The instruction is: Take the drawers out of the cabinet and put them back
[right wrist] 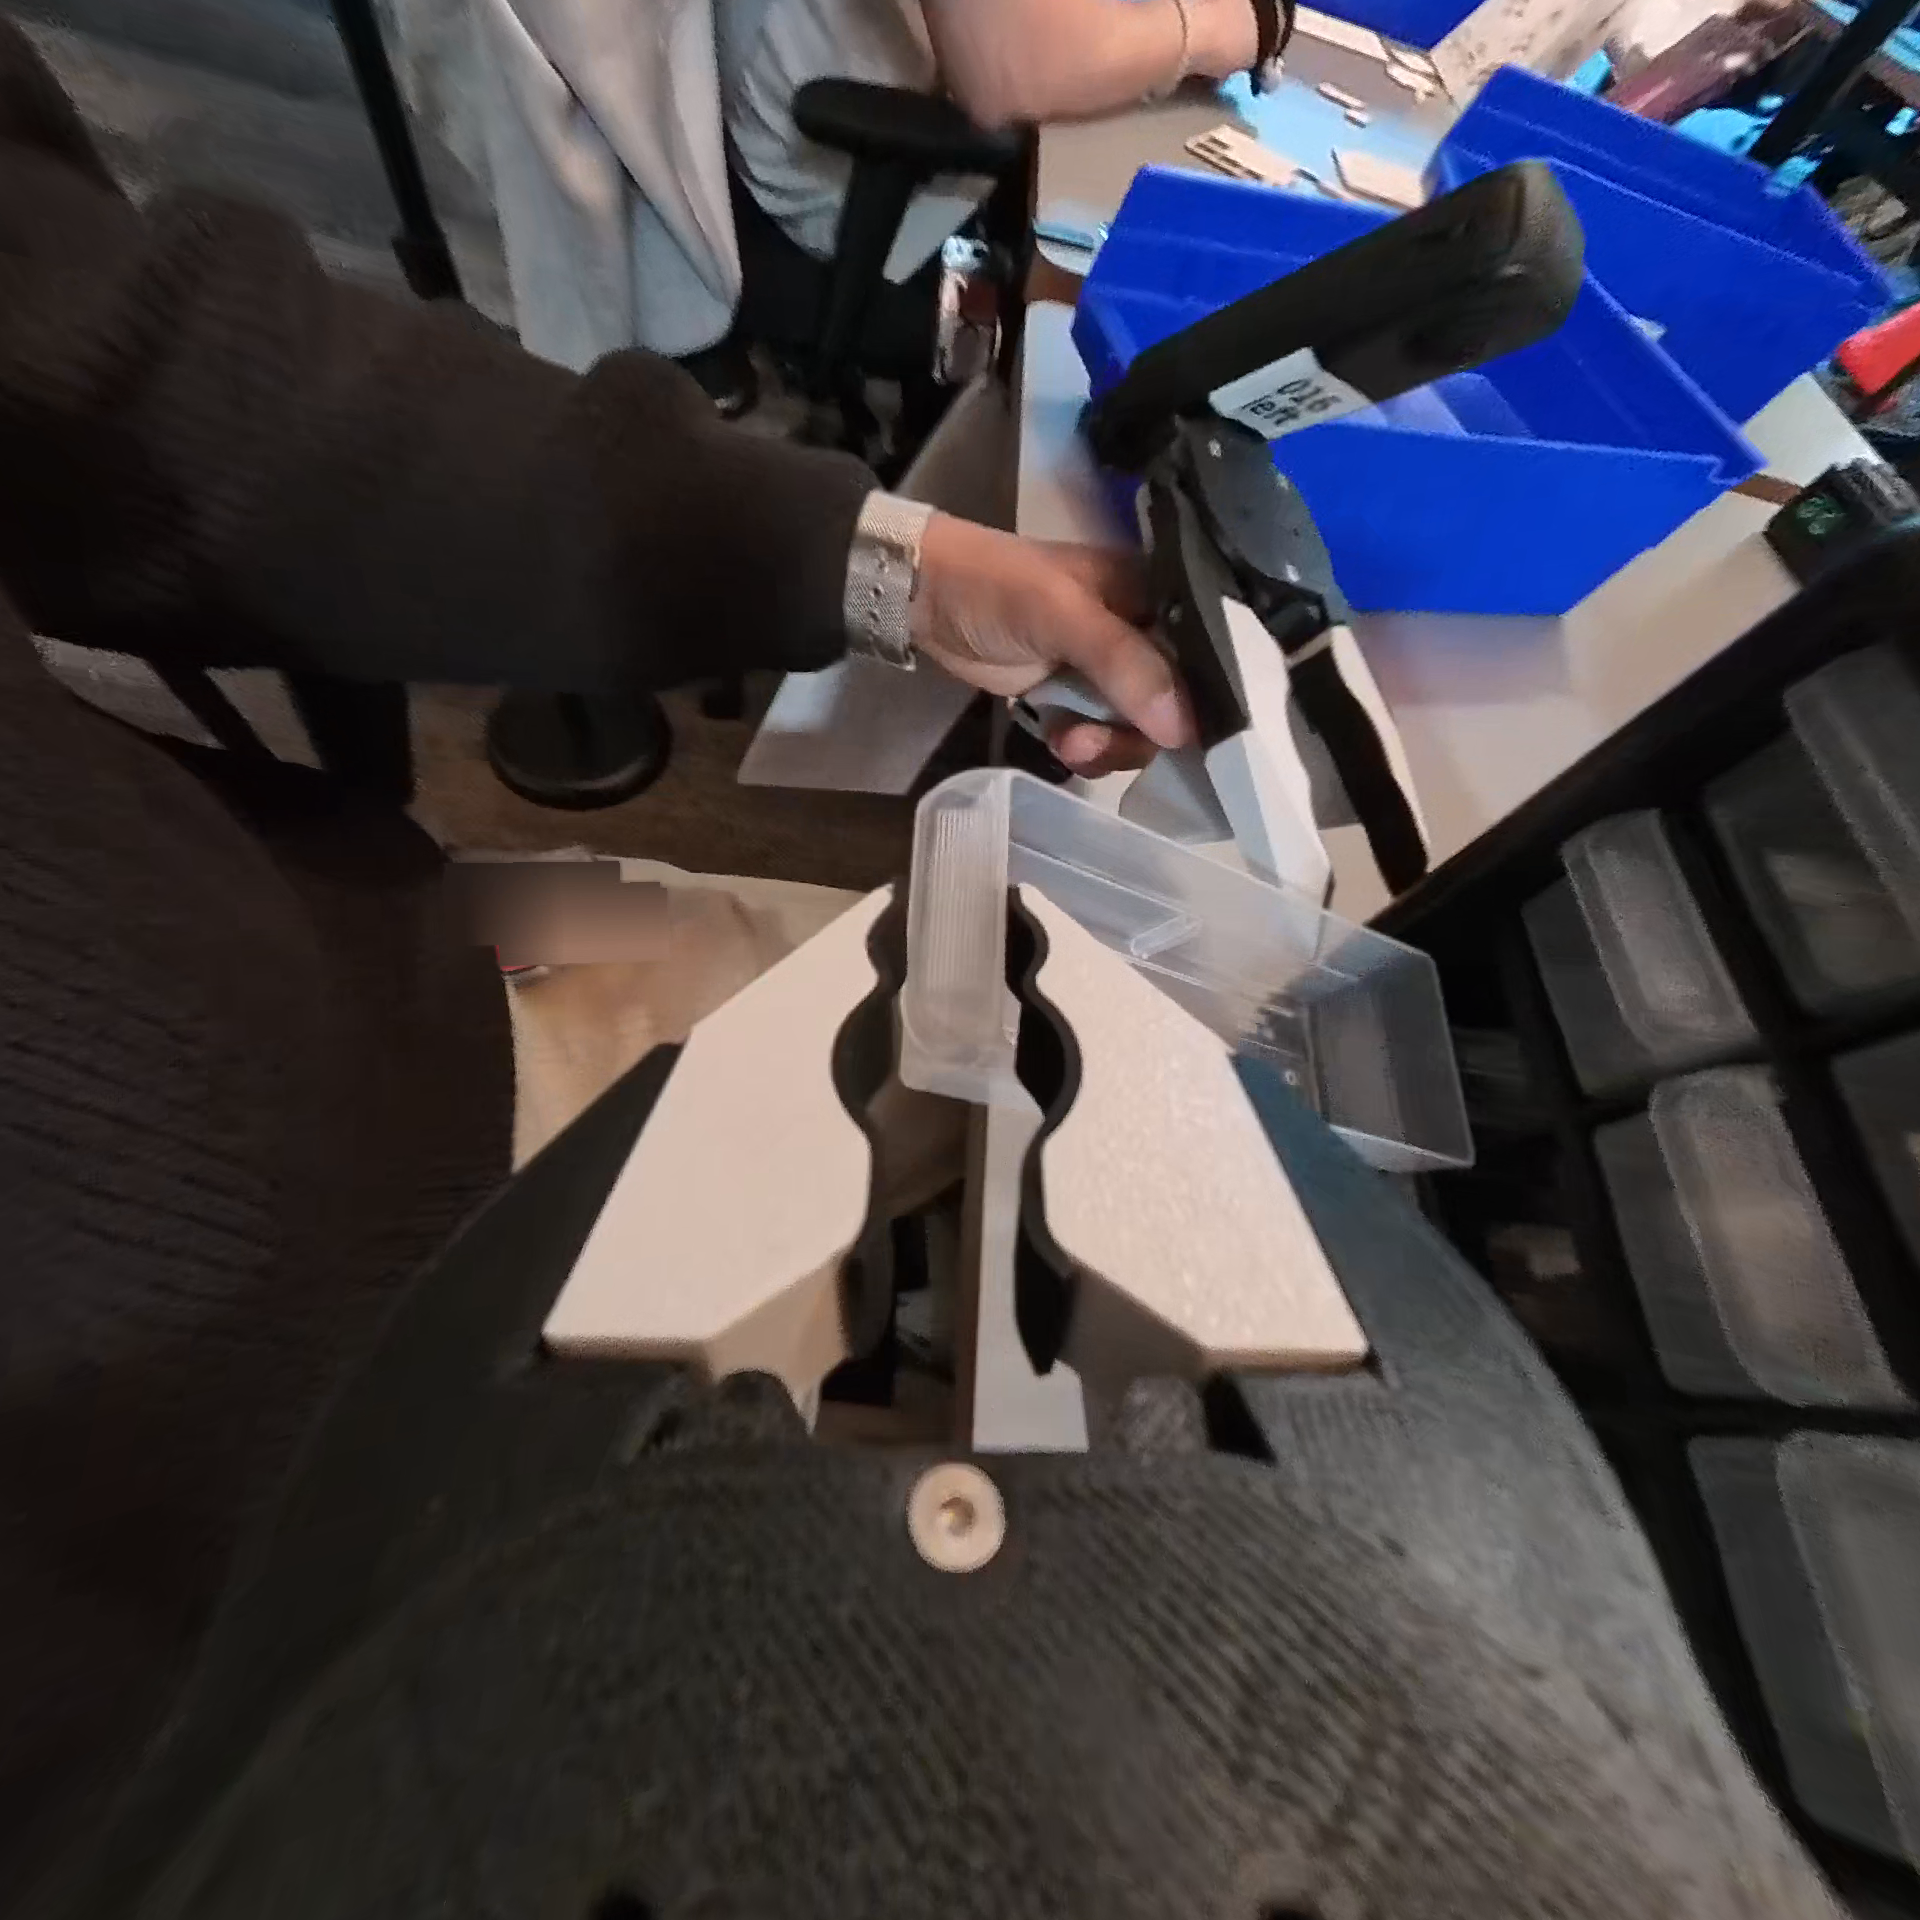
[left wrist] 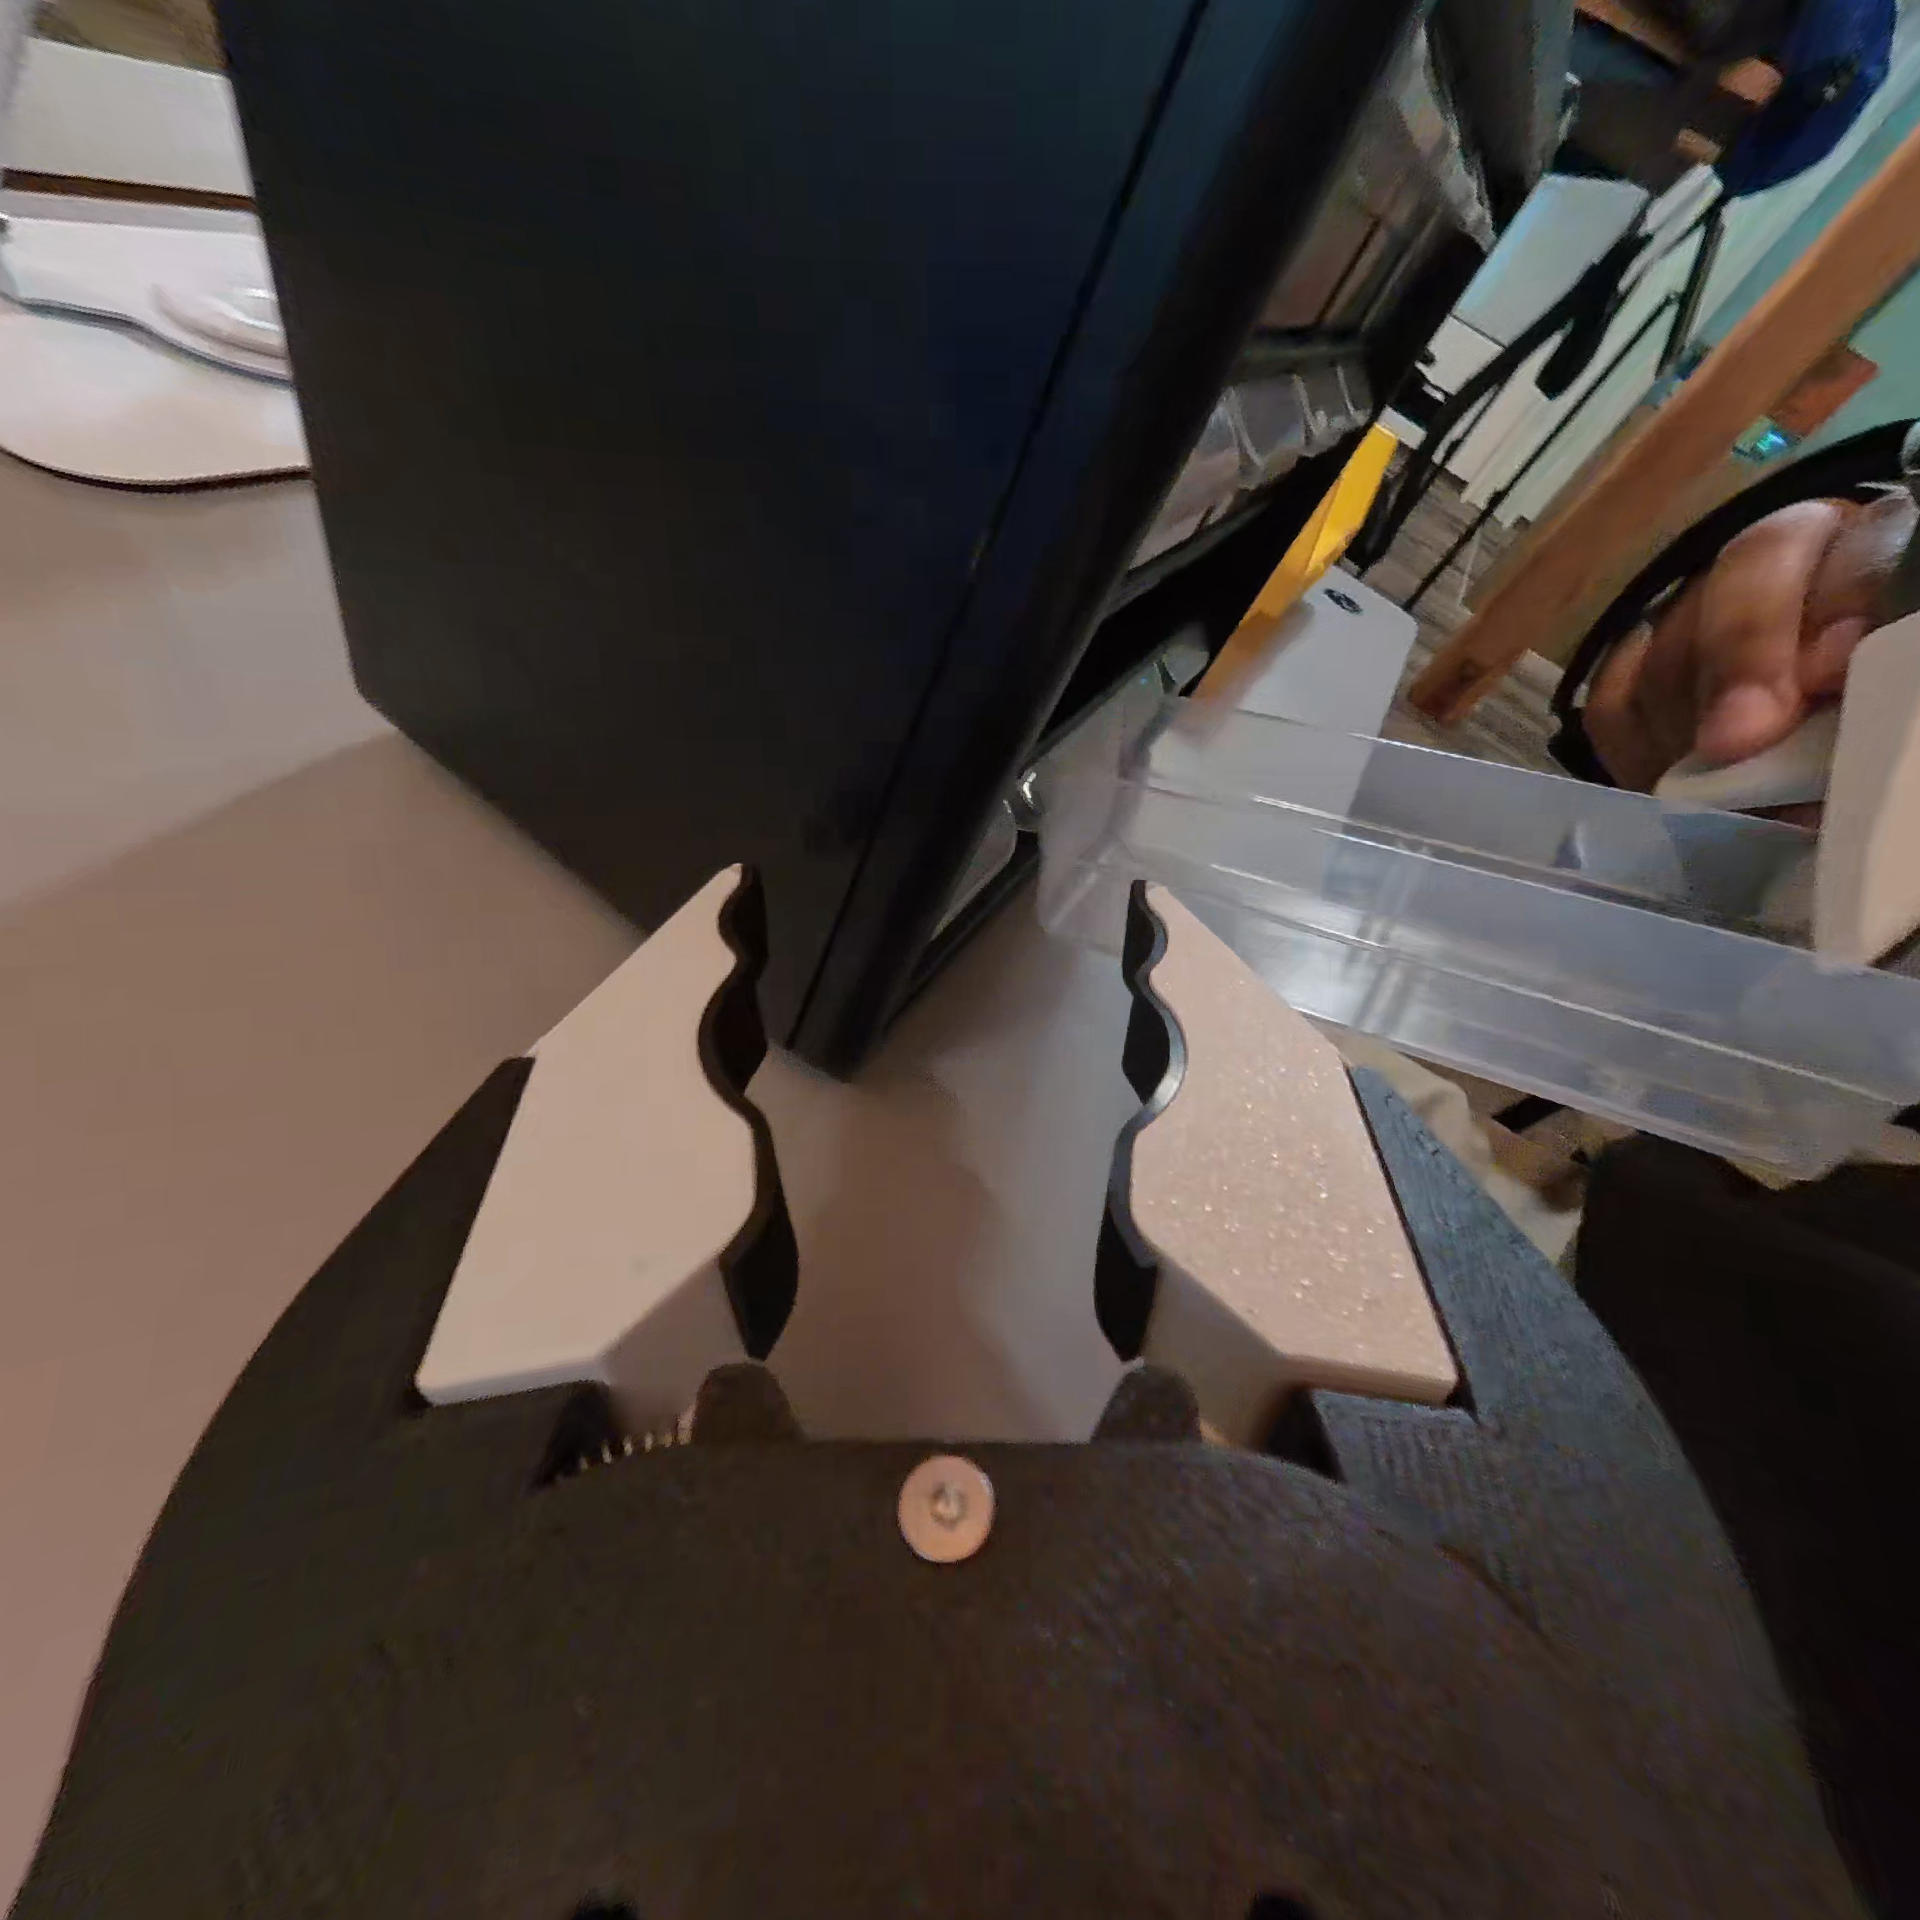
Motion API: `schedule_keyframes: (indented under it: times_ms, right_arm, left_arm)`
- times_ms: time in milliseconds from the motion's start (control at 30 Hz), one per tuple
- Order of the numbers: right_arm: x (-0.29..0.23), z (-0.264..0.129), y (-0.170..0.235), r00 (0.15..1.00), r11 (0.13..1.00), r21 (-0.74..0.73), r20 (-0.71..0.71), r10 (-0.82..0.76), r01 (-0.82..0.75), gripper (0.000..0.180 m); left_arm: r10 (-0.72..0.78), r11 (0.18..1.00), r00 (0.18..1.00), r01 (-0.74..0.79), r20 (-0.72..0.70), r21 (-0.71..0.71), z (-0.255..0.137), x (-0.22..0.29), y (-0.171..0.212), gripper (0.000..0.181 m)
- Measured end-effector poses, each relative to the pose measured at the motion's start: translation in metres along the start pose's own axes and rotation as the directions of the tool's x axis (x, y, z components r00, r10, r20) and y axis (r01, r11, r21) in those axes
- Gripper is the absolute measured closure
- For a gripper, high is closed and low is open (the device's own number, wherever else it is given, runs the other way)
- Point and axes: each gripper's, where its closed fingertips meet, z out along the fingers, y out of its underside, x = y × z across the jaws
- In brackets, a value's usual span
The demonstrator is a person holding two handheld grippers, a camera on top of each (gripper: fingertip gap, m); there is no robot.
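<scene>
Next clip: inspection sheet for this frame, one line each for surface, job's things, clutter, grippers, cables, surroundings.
Surface: beige tabletop, bare near the cabinet.
Job's things: dark cabinet standing on the table; clear drawer out of it, held in the air by its front handle.
Clutter: blue bins on the table behind.
Grippers: left gripper open, straddling the cabinet's front corner; right gripper shut on the drawer's handle.
Cables: black cords hanging in the background.
Surroundings: another person seated at the back, office chair, wooden beam.

Blue bins [right wrist: 1538, 343] are set on a pale table [right wrist: 1621, 665]; a wooden beam [left wrist: 1662, 416] is seen against a teal wall [left wrist: 1860, 166].
</scene>
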Motion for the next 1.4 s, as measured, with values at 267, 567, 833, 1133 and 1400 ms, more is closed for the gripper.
schedule_keyframes:
  times_ms: [267,567,833,1133,1400]
  right_arm:
    - [-0.002,0.015,0.007,0.997,0.997,-0.036,-0.021,-0.075,0.074,0.163]
    - [0.016,0.013,0.010,0.997,0.998,-0.008,-0.052,-0.064,0.064,0.163]
    - [0.016,0.014,0.006,0.991,0.995,-0.002,-0.081,-0.103,0.103,0.163]
    - [0.026,0.025,0.027,0.967,0.975,-0.123,-0.150,-0.204,0.186,0.163]
    - [0.049,0.035,0.044,0.925,0.955,-0.206,-0.274,-0.264,0.212,0.161]
  left_arm:
    - [0.083,0.988,0.996,-0.077,0.041,-0.132,-0.001,-0.020,0.019,0.133]
    - [0.046,0.994,0.999,-0.047,-0.011,-0.094,-0.006,-0.017,0.012,0.135]
    - [0.050,0.990,0.999,-0.051,-0.015,-0.132,0.000,-0.016,0.019,0.135]
    - [0.049,0.986,0.999,-0.049,-0.006,-0.157,0.002,-0.018,0.024,0.136]
    - [0.036,0.988,0.999,-0.033,0.018,-0.151,0.000,-0.023,0.023,0.135]
